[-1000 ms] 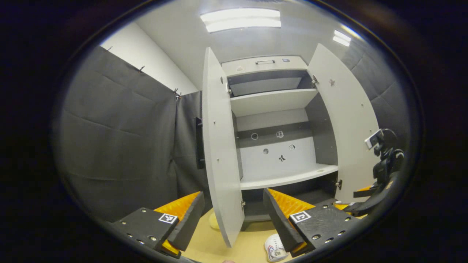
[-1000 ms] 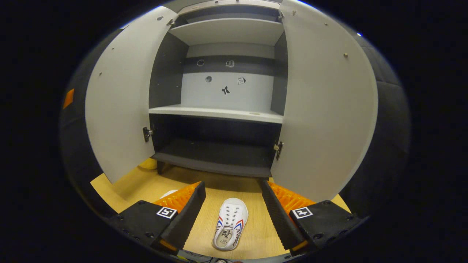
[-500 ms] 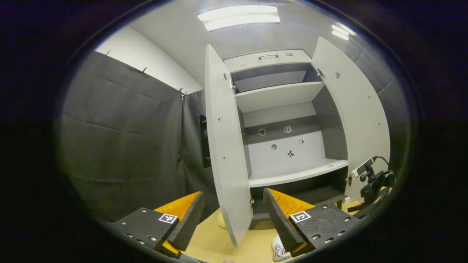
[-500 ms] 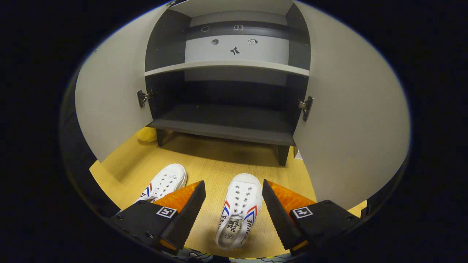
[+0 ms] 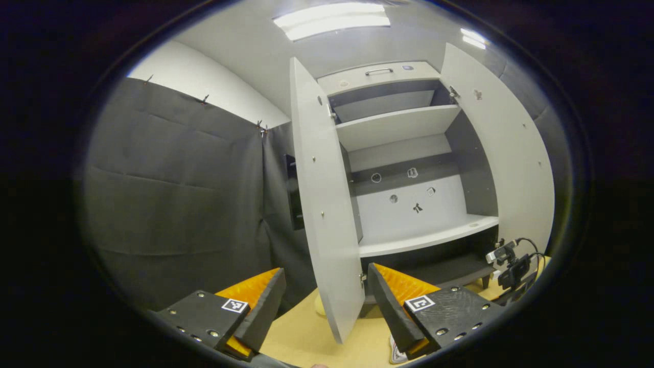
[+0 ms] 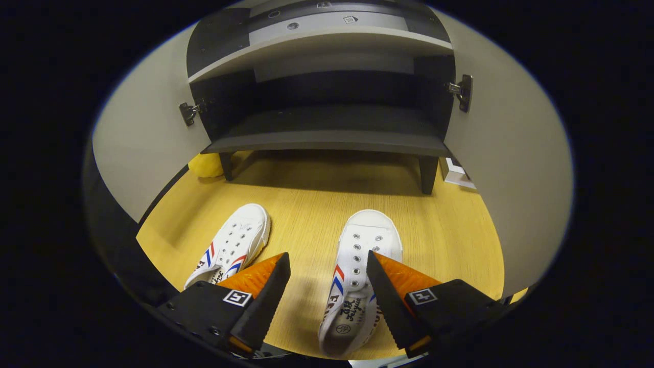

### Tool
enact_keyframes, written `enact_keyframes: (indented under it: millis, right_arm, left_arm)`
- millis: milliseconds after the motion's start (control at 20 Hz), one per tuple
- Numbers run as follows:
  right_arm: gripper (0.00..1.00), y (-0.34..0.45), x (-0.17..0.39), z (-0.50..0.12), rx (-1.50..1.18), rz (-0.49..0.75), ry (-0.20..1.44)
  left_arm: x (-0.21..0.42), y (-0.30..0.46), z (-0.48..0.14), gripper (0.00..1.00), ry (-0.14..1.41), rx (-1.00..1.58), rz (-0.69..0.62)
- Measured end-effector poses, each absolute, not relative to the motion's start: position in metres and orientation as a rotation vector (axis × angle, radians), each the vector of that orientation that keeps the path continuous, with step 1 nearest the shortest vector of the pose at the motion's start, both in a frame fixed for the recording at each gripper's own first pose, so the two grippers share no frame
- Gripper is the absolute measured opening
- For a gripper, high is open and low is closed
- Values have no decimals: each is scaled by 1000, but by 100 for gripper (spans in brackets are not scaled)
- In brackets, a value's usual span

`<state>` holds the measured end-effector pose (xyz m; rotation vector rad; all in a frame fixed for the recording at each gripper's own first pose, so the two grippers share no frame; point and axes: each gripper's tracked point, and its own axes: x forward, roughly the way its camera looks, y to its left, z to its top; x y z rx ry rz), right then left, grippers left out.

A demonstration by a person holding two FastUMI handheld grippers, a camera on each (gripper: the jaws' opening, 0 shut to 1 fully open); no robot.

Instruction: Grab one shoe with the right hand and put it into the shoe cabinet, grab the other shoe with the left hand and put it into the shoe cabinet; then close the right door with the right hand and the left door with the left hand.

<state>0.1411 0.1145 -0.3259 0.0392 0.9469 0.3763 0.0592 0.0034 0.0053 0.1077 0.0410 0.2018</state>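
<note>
white shoe (image 6: 357, 271) between right claw (image 6: 327, 291) fingers (spread), second shoe (image 6: 232, 245) beside

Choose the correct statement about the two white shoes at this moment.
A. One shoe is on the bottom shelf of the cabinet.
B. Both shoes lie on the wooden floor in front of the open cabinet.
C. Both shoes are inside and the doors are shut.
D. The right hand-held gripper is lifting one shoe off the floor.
B: in the right gripper view, the left shoe and the right shoe rest on the wooden floor, while the right hand-held gripper is open around the right shoe.
</note>
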Motion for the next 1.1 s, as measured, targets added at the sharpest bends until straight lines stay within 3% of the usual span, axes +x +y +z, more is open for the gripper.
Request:
enact_keyframes:
  millis: [150, 200, 300, 500, 550, 650, 750, 900, 1000, 1050, 1100]
  right_arm:
    - [94, 112, 137, -342, 16, 372, 1000]
    - [89, 113, 135, -349, 11, 374, 1023]
    - [95, 116, 133, -356, 16, 380, 1050]
    - [91, 122, 130, -368, 1, 397, 1086]
    - [86, 123, 131, -371, -8, 395, 1097]
    - [82, 125, 133, -372, -20, 371, 1098]
    - [84, 110, 138, -373, -85, 321, 1088]
    - [34, 107, 139, -375, -75, 288, 1075]
    - [36, 104, 140, -380, -59, 283, 1074]
    - [20, 102, 140, -368, -53, 274, 1081]
    - [16, 102, 138, -374, -45, 273, 1073]
  left_arm:
    - [59, 5, 5, 95, 48, 111, 214]
    - [59, 6, 4, 95, 49, 111, 218]
    - [59, 6, 3, 95, 52, 111, 222]
    - [59, 7, 3, 95, 56, 117, 226]
    - [59, 8, 3, 95, 56, 120, 228]
    - [59, 9, 4, 95, 55, 126, 232]
    - [59, 10, 4, 95, 55, 126, 234]
    - [58, 10, 5, 95, 55, 119, 241]
    - [58, 10, 6, 95, 52, 118, 240]
    - [58, 11, 8, 95, 49, 120, 240]
    - [57, 11, 8, 95, 46, 122, 240]
